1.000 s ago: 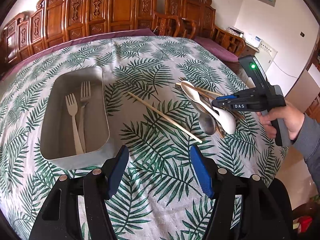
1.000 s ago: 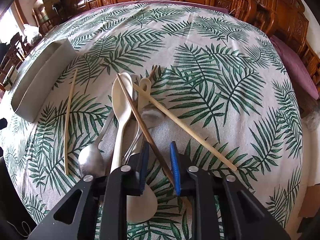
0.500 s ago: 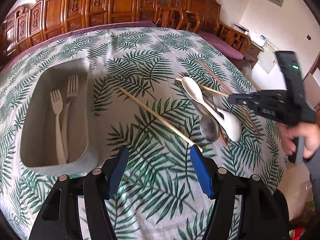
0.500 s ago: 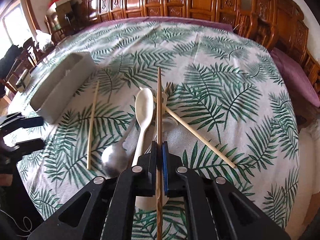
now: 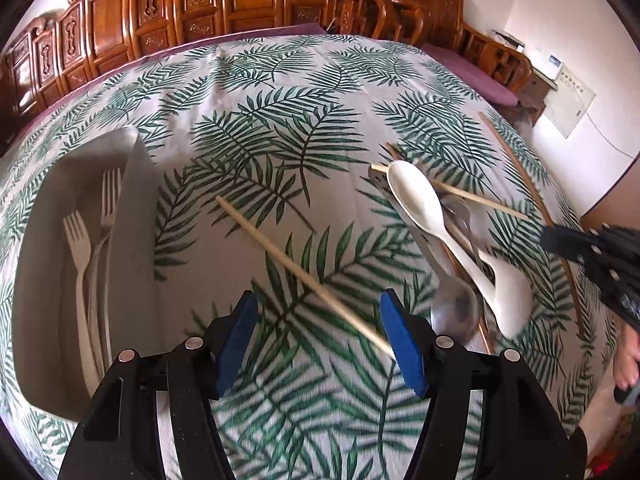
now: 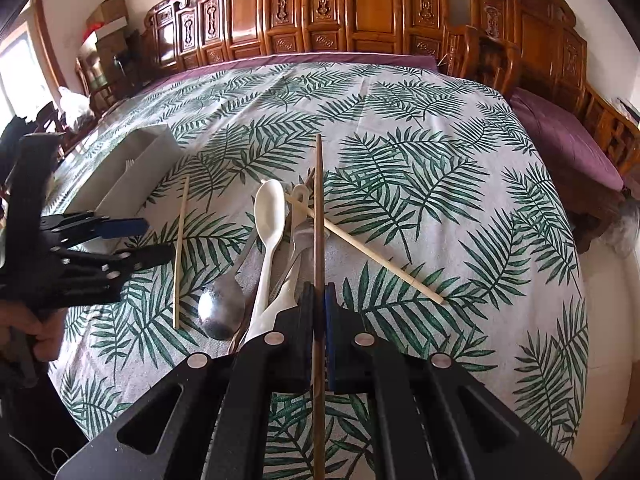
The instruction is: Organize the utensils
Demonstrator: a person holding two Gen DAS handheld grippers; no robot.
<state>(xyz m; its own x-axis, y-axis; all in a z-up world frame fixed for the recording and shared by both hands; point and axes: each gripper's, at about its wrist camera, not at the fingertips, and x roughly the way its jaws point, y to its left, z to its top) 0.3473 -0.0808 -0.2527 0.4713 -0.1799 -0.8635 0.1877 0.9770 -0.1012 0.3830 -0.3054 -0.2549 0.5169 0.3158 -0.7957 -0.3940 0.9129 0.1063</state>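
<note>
My right gripper is shut on a dark brown chopstick and holds it above the table; it also shows in the left wrist view. My left gripper is open, low over a pale chopstick. A pile lies right of it: a white spoon, a metal spoon, another pale chopstick. A grey tray at the left holds a white fork and a metal fork.
The table carries a palm-leaf cloth. Carved wooden chairs ring its far edge. A purple cushion sits at the right. The tray also shows in the right wrist view, with my left gripper beside it.
My right gripper closed on the dark chopstick and lifted it off the pile. My left gripper moved forward and lower toward the pale chopstick, still open.
</note>
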